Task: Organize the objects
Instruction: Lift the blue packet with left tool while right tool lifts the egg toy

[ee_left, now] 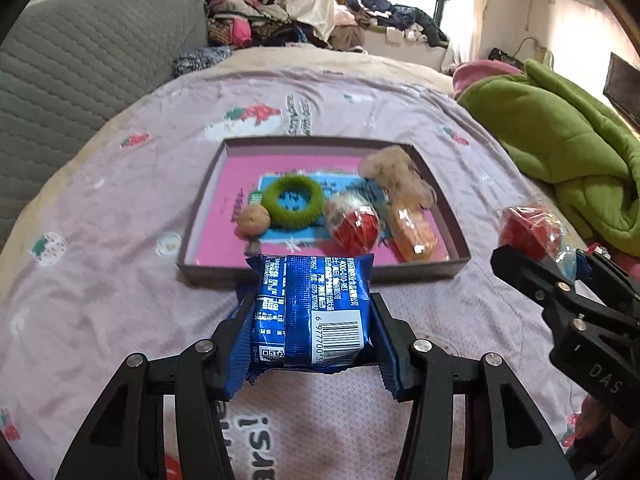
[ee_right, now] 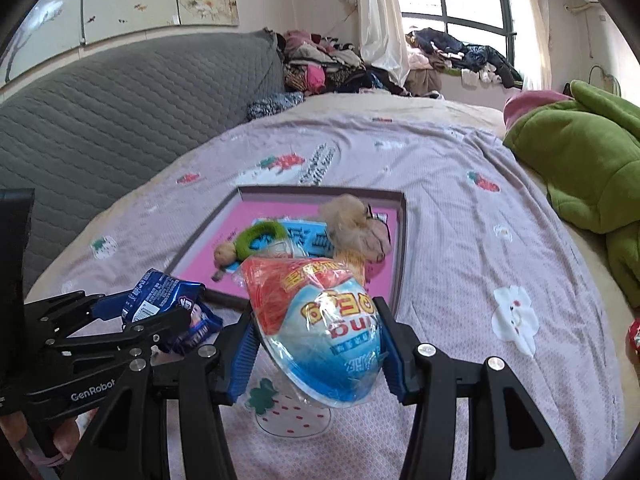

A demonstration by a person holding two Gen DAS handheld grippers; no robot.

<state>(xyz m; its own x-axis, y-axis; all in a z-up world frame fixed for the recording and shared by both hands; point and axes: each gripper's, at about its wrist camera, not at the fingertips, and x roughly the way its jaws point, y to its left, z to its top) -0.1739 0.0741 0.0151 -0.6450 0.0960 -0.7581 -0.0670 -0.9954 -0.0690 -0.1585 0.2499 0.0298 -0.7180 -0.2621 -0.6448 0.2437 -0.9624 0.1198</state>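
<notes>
My left gripper (ee_left: 310, 320) is shut on a blue snack packet (ee_left: 310, 312), held above the bedspread just in front of the shallow box (ee_left: 208, 276). My right gripper (ee_right: 316, 344) is shut on a wrapped red-and-blue egg toy (ee_right: 320, 320), also short of the box (ee_right: 402, 240). The box has a pink floor and holds a green ring (ee_left: 292, 200), a small tan ball (ee_left: 253, 219), a second wrapped egg toy (ee_left: 354, 224), an orange packet (ee_left: 412, 232) and a beige plush (ee_left: 394, 172). The right gripper (ee_left: 576, 272) shows at the left view's right edge, the left gripper (ee_right: 160, 320) at the right view's left edge.
The box lies on a pale purple bedspread (ee_left: 120, 208) with strawberry prints. A green blanket (ee_left: 560, 140) is heaped to the right. A grey quilted headboard (ee_left: 80, 80) stands at the left. Piles of clothes (ee_left: 256, 20) lie at the far end under the window.
</notes>
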